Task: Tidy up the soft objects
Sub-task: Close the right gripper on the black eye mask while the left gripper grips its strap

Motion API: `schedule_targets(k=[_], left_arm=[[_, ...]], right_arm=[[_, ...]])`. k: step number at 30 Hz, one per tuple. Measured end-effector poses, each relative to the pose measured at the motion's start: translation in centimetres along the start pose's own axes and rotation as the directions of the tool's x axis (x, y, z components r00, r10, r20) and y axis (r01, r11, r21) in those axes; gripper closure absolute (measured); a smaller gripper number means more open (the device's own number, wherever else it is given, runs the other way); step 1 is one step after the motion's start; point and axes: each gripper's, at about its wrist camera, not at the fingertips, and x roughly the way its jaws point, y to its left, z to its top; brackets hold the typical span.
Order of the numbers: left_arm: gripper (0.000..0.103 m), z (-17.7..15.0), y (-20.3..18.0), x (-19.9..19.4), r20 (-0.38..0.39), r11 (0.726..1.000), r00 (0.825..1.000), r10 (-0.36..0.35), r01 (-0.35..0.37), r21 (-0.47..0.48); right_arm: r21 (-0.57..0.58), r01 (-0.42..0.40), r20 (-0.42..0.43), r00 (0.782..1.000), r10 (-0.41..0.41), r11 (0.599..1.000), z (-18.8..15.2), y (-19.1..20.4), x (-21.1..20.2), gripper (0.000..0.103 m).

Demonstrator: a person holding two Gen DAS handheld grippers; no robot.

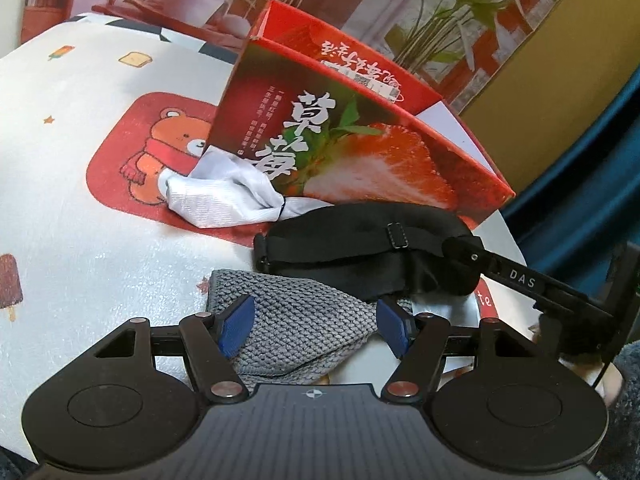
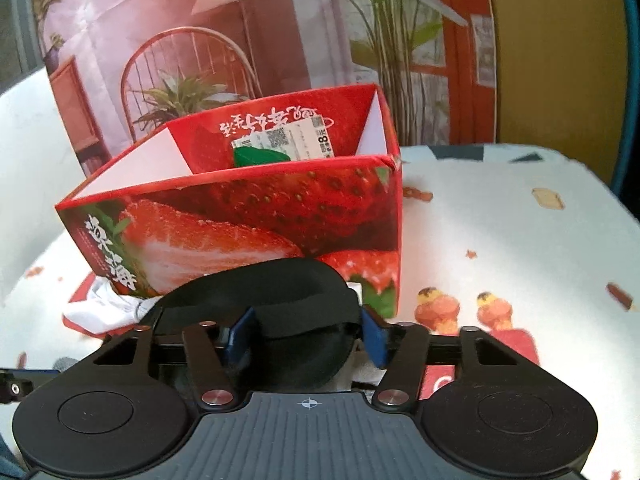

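Note:
A red strawberry-print box (image 1: 352, 136) stands open on the table; it also shows in the right wrist view (image 2: 256, 216). A grey knit cloth (image 1: 296, 320) lies between the open jaws of my left gripper (image 1: 316, 330). A black eye mask (image 1: 360, 248) lies in front of the box. My right gripper (image 2: 306, 338) is open with its jaws around the eye mask (image 2: 280, 300); its finger (image 1: 516, 276) reaches the mask from the right. A crumpled white cloth (image 1: 224, 196) lies against the box's left corner, and shows in the right wrist view (image 2: 108, 312).
The table wears a white cloth (image 1: 80, 240) with bear and ice-cream prints. A printed backdrop (image 2: 240, 40) with plants and a chair stands behind the box. A paper label (image 2: 296, 140) sits inside the box.

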Motion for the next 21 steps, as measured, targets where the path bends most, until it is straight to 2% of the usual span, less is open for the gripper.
schedule_targets(k=[1,4,5,8,11,14,18,21], left_arm=[[0.034,0.0,0.1,0.1,-0.006,1.0,1.0,0.0,0.0,-0.001],[0.034,-0.3,0.0,0.6,-0.036,1.0,0.999,0.001,-0.001,0.008],[0.034,-0.4,0.0,0.8,-0.046,1.0,0.999,0.004,-0.004,0.015],[0.034,-0.7,-0.2,1.1,-0.054,0.999,0.998,0.012,-0.011,0.033],[0.034,-0.7,0.0,1.2,-0.056,1.0,0.998,0.014,-0.012,0.028],[0.034,-0.7,0.2,1.2,-0.054,1.0,0.998,0.016,-0.015,0.019],[0.034,-0.7,0.2,1.2,-0.052,1.0,0.998,0.019,-0.018,0.016],[0.034,-0.6,0.3,1.1,-0.05,1.0,0.999,0.019,-0.019,0.009]], right_arm=[[-0.01,0.005,0.001,1.0,-0.005,1.0,0.0,0.1,-0.1,0.063],[-0.058,0.024,0.0,1.0,-0.024,0.998,-0.2,0.4,-0.6,0.071],[-0.076,0.029,0.004,1.0,-0.029,0.997,-0.3,0.6,-0.8,0.078],[-0.108,0.04,0.021,0.999,-0.038,0.993,-0.4,1.0,-1.7,0.085],[-0.078,0.001,0.026,1.0,0.001,0.997,-0.4,0.8,-2.5,0.089],[-0.029,-0.042,-0.01,0.999,0.042,0.999,-0.9,0.5,-2.4,0.09],[-0.005,-0.05,-0.037,0.998,0.05,0.999,-2.2,0.3,-2.1,0.09],[-0.042,-0.043,-0.04,0.998,0.041,0.998,-2.6,0.6,-2.0,0.09]])
